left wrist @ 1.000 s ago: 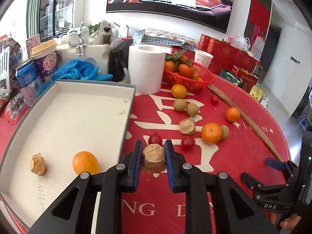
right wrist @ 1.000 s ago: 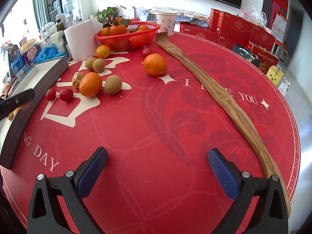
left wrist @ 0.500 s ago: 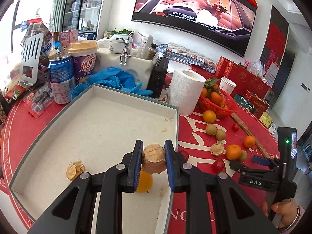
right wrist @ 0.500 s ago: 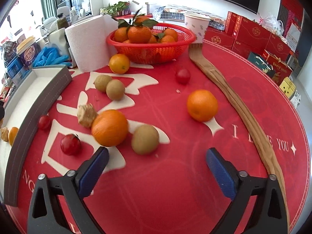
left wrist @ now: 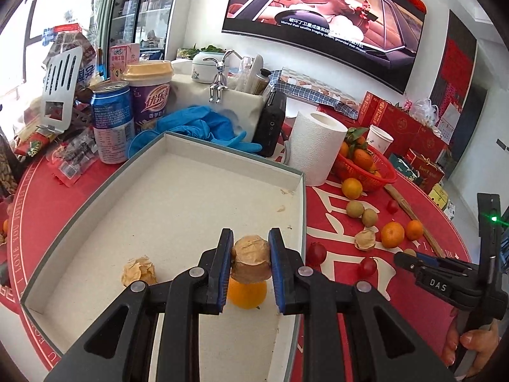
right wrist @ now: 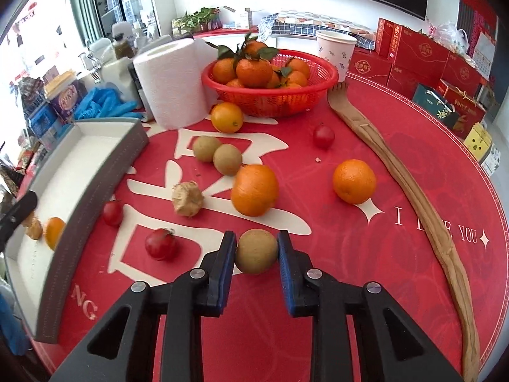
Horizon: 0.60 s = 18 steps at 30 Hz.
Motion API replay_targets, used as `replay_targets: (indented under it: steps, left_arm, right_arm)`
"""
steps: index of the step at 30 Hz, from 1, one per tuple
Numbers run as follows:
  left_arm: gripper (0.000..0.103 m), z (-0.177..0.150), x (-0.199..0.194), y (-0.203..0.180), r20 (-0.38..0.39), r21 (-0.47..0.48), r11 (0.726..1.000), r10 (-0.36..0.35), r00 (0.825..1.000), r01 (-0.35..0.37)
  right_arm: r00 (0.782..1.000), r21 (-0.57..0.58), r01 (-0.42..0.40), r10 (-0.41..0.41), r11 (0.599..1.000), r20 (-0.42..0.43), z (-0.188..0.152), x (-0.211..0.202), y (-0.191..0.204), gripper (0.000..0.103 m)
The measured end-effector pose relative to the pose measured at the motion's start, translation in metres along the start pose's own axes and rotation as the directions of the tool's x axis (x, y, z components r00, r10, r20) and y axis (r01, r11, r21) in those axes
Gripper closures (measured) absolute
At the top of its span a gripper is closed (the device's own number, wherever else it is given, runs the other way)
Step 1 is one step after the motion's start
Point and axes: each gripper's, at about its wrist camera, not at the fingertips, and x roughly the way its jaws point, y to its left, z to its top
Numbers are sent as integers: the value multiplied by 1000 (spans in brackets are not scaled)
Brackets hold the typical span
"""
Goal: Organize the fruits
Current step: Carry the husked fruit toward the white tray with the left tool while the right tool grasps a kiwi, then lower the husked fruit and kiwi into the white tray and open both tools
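Observation:
My left gripper (left wrist: 249, 262) is shut on a papery husked fruit (left wrist: 250, 259) and holds it above the grey box (left wrist: 178, 191). In the box lie an orange (left wrist: 246, 294), just below the held fruit, and another husked fruit (left wrist: 139, 270). My right gripper (right wrist: 256, 256) is shut on a brown-green kiwi (right wrist: 256, 251) low over the red tablecloth. Loose oranges (right wrist: 254, 189) (right wrist: 354, 176), two more kiwis (right wrist: 227, 159), cherry tomatoes (right wrist: 160, 243) and a husked fruit (right wrist: 187, 199) lie ahead of it.
A red basket of tangerines (right wrist: 270, 78), a paper towel roll (right wrist: 173, 82) and a paper cup (right wrist: 335, 51) stand at the back. A long wooden back scratcher (right wrist: 413, 191) lies on the right. Cans, cups and blue gloves (left wrist: 203, 125) crowd behind the box.
My left gripper has carried the husked fruit left from the tablecloth to over the box. My right gripper has moved forward to the fruit and shut on a kiwi.

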Motion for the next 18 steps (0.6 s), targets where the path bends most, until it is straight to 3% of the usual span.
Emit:
replay_targets:
  steps: [8, 18]
  left_arm:
    - [78, 2, -4, 24, 7, -61, 998, 27, 1000, -27]
    - [78, -2, 1, 55, -37, -148, 986, 67, 997, -72]
  right_arm:
    - [993, -50, -112, 113, 992, 15, 15, -17, 51, 75]
    - [970, -154, -244, 244, 957, -16, 30, -2, 140, 76]
